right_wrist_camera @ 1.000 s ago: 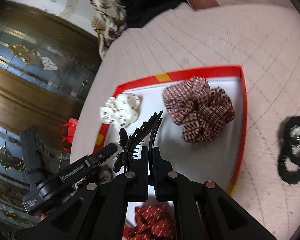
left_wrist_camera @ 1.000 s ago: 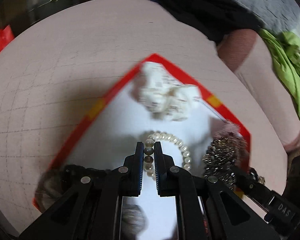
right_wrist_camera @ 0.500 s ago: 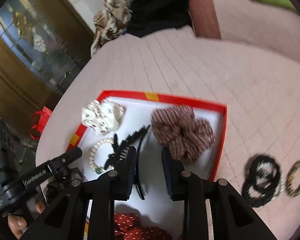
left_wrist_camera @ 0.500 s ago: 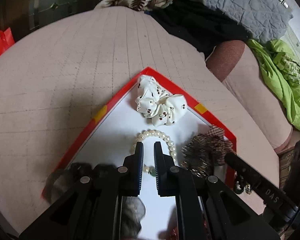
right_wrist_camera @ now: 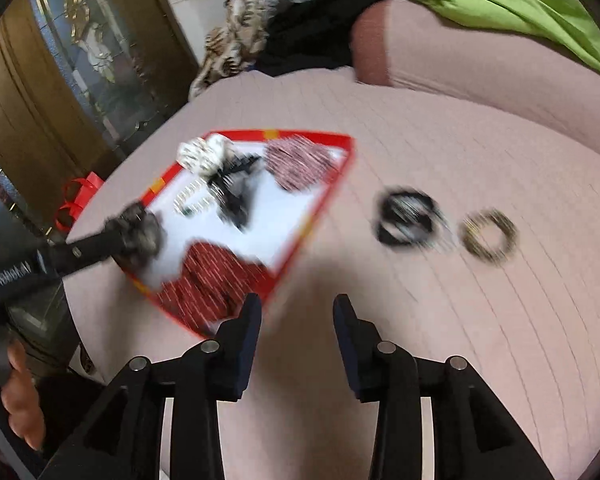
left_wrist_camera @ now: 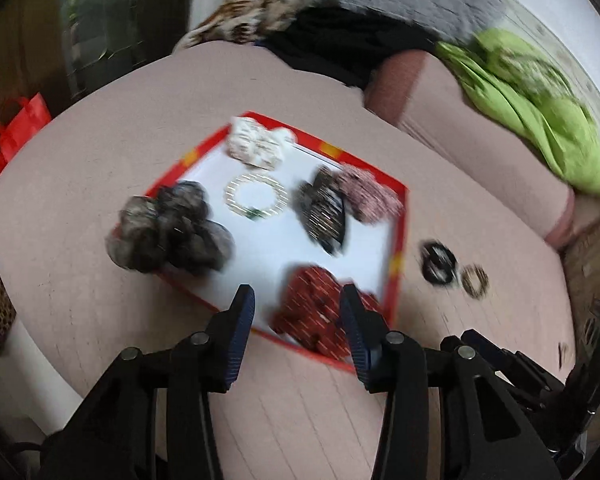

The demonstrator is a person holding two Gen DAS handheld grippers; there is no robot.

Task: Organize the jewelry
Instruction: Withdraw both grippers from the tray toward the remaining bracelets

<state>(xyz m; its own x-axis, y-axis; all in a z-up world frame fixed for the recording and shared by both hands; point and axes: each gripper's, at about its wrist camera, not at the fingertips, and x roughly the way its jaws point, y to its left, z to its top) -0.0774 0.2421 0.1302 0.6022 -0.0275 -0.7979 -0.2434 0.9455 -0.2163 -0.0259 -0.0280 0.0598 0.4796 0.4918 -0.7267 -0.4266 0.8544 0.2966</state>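
Two grippers are seen with jaws opening and nothing between them. From left to right, the left gripper [left_wrist_camera: 296, 304] is held above the red-rimmed tray [left_wrist_camera: 398, 248], where a pearl bracelet [left_wrist_camera: 256, 196] and scrunchies lie; the right gripper [right_wrist_camera: 296, 316] is poised over the bare pink cushion [right_wrist_camera: 480, 340], near two loose hair ties [right_wrist_camera: 406, 218].

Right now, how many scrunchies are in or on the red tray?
4: a white printed scrunchie at the far corner, a pink plaid scrunchie by the right rim, a red scrunchie at the near edge, and a dark scrunchie overhanging the left rim. Blur may hide others.
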